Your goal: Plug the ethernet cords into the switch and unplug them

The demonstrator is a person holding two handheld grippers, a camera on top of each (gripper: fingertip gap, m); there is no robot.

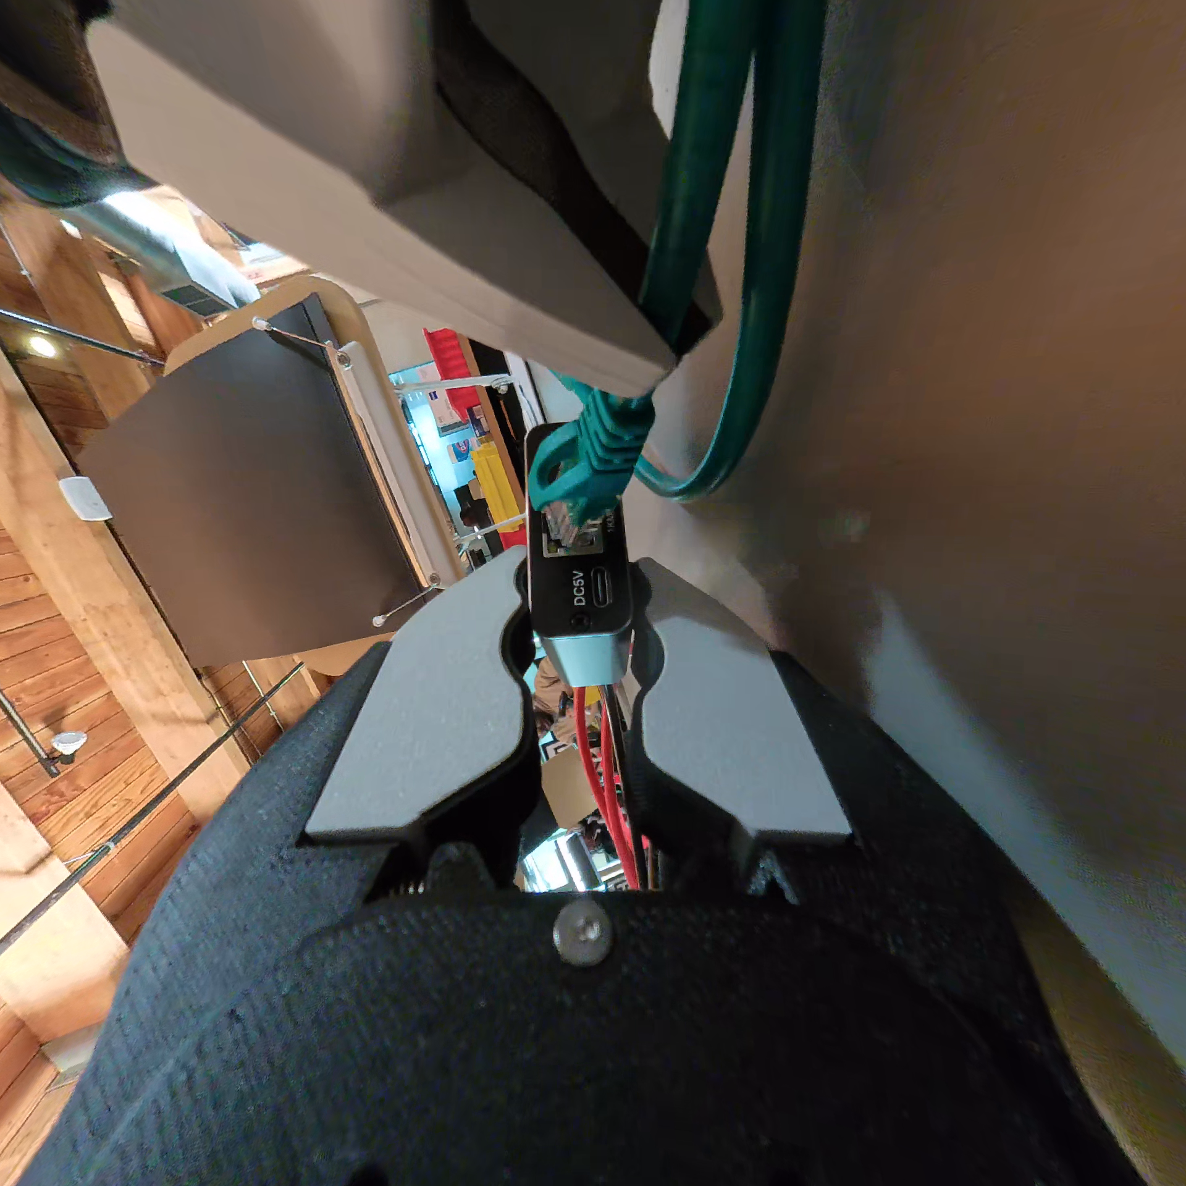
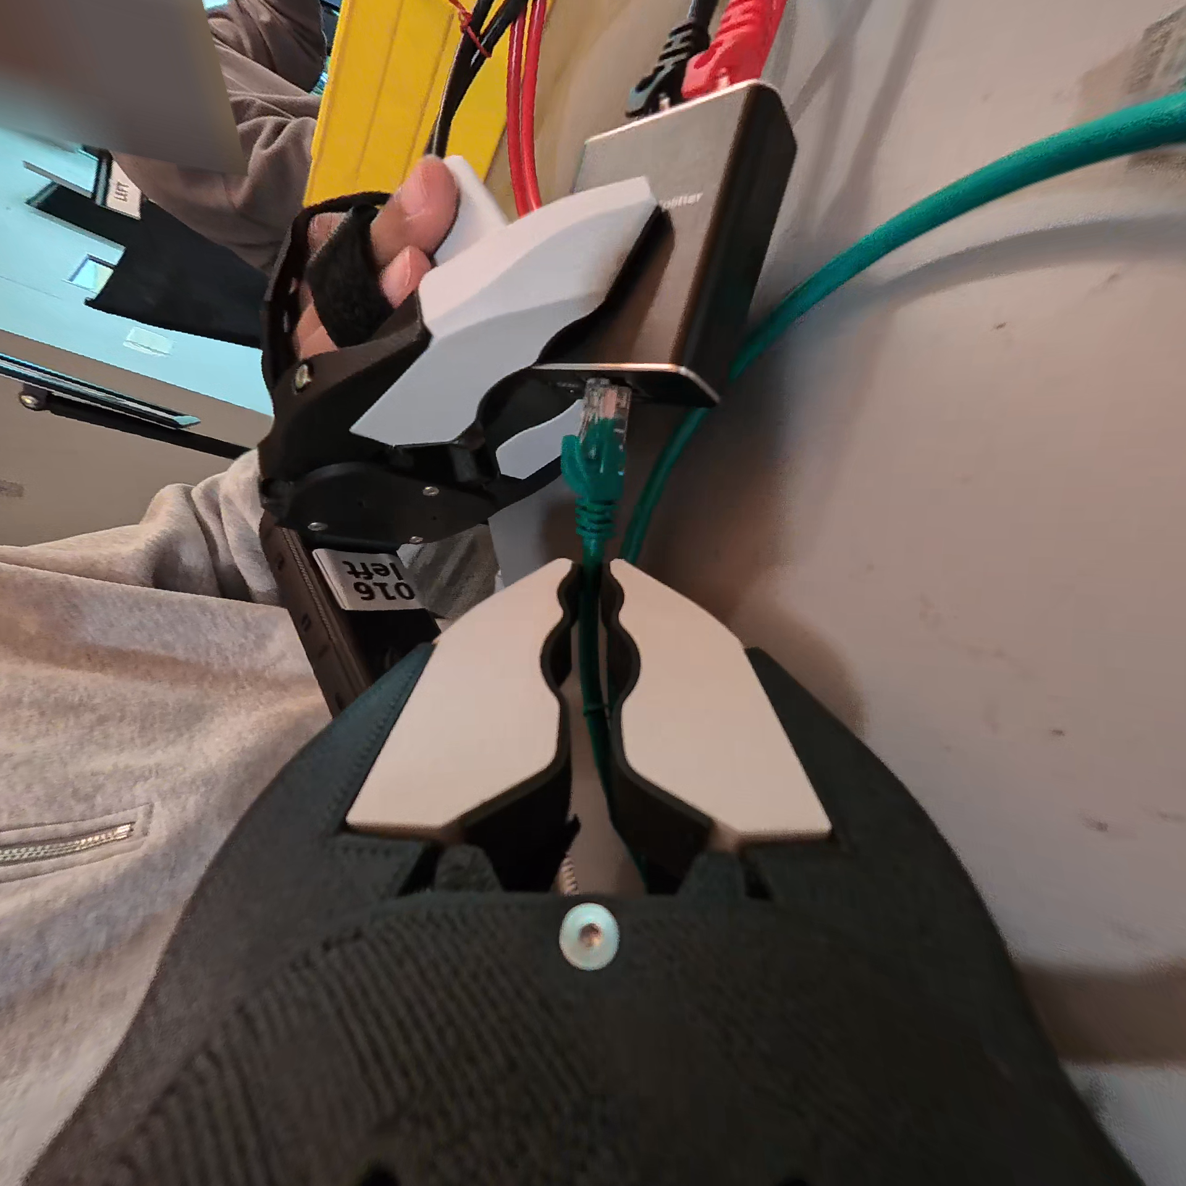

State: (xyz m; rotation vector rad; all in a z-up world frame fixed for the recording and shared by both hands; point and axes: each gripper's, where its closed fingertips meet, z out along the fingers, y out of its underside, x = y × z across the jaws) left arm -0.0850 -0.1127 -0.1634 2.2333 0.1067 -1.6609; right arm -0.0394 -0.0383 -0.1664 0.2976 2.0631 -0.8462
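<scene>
My left gripper [image 1: 581, 571] is shut on the small black and silver switch [image 1: 587, 597], gripping it by its sides. My right gripper [image 2: 592, 571] is shut on the green ethernet cord [image 2: 593, 642], just behind its plug [image 2: 593, 462]. The plug's clear tip [image 2: 606, 401] sits at the mouth of the port on the switch's [image 2: 699, 244] near end face, partly in. I cannot tell whether it is seated. In the left wrist view the green plug [image 1: 577, 475] meets the port at a slant, with a right gripper finger [image 1: 385, 192] above it.
Red cords [image 2: 725, 51] and a black cord [image 2: 661, 77] are plugged into the switch's far end. The green cord loops over the grey surface [image 2: 962, 577]. A person's hand [image 2: 411, 212] and grey sleeve [image 2: 128, 706] are on the left, with a yellow bin [image 2: 398, 96] behind.
</scene>
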